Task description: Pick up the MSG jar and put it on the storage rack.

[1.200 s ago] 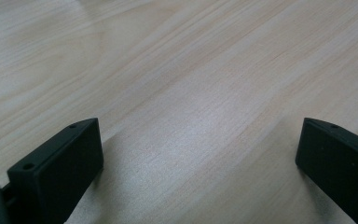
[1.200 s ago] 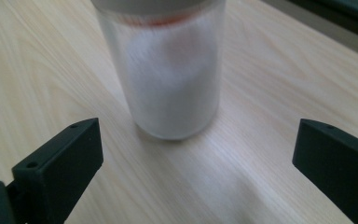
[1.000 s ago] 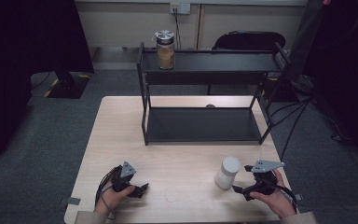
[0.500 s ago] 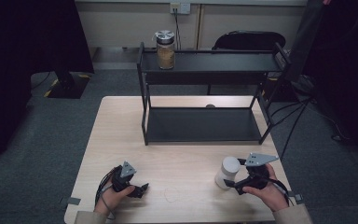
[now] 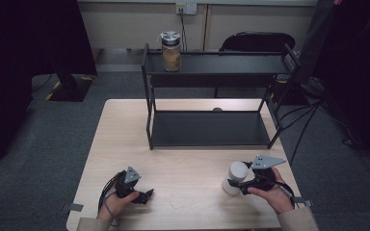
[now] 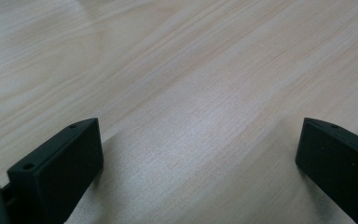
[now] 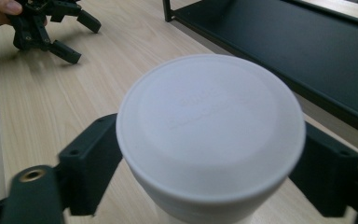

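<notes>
Right gripper has just been closing, with the white jar between its jaws. In the right gripper view the jar sits dead centre, one jaw on each flank just below the lid rim, both looking to be in contact. I read this as a side grip on the jar, just made. The jar stands upright on the bench, so the gripper comes in level from the side rather than from above. That keeps the lid free and the jar vertical for a lift.

Relative to the right gripper: the jar is right at the fingertips, directly ahead, lid top a bit above the jaw line. The black shelf rack lies ahead of and beyond it, lower deck open and facing this way. On the rack's top deck, at the far left end, stands a glass jar of brown stuff.

Left gripper rests low on the bench with its jaws wide apart and nothing between them; the left gripper view has bare wood between the pads. It's parked, likely to stay clear of the working side. It's well apart from the white jar, which is off to its right across the bench.

My guess at the step: grip secured, lift toward the rack comes next.
</notes>
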